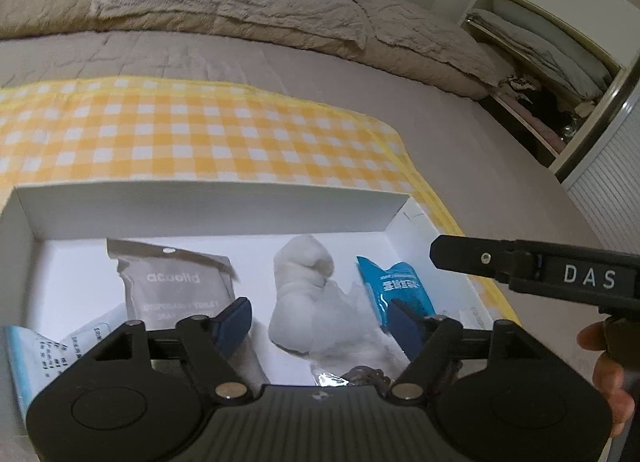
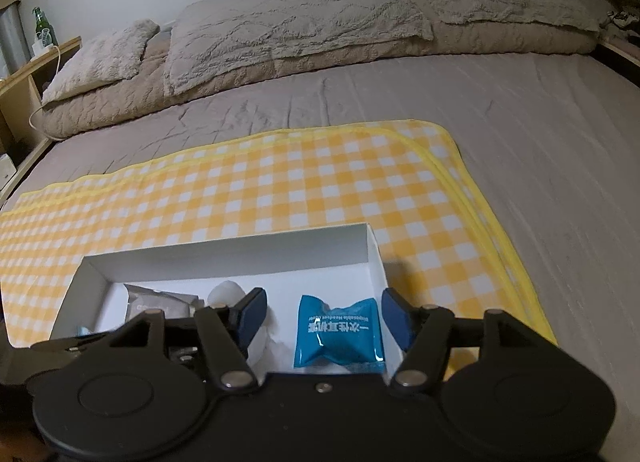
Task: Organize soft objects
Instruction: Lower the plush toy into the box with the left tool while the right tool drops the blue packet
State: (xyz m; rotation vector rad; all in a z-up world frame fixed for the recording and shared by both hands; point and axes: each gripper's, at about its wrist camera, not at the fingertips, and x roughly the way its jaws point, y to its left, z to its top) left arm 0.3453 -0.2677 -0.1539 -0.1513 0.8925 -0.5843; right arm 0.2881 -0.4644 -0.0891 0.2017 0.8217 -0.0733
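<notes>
A white open box (image 1: pixel 208 201) sits on a yellow checked cloth (image 1: pixel 200 133) on the bed. It holds a grey packet (image 1: pixel 176 286), a white soft bundle (image 1: pixel 308 286), a blue packet (image 1: pixel 400 286) and a white printed packet (image 1: pixel 36 358) at the left. My left gripper (image 1: pixel 320 322) is open and empty above the box, over the white bundle. My right gripper (image 2: pixel 322 318) is open and empty over the box's right end (image 2: pixel 372 258), with the blue packet (image 2: pixel 336 334) lying between its fingers. The right gripper's body also shows in the left wrist view (image 1: pixel 540 266).
Several fluffy beige pillows (image 2: pixel 288 17) lie at the head of the bed. A wooden bedside shelf with a green bottle (image 2: pixel 42 27) stands at the left. An open wardrobe with folded bedding (image 1: pixel 540 45) is at the right. The grey bedsheet (image 2: pixel 540 133) surrounds the cloth.
</notes>
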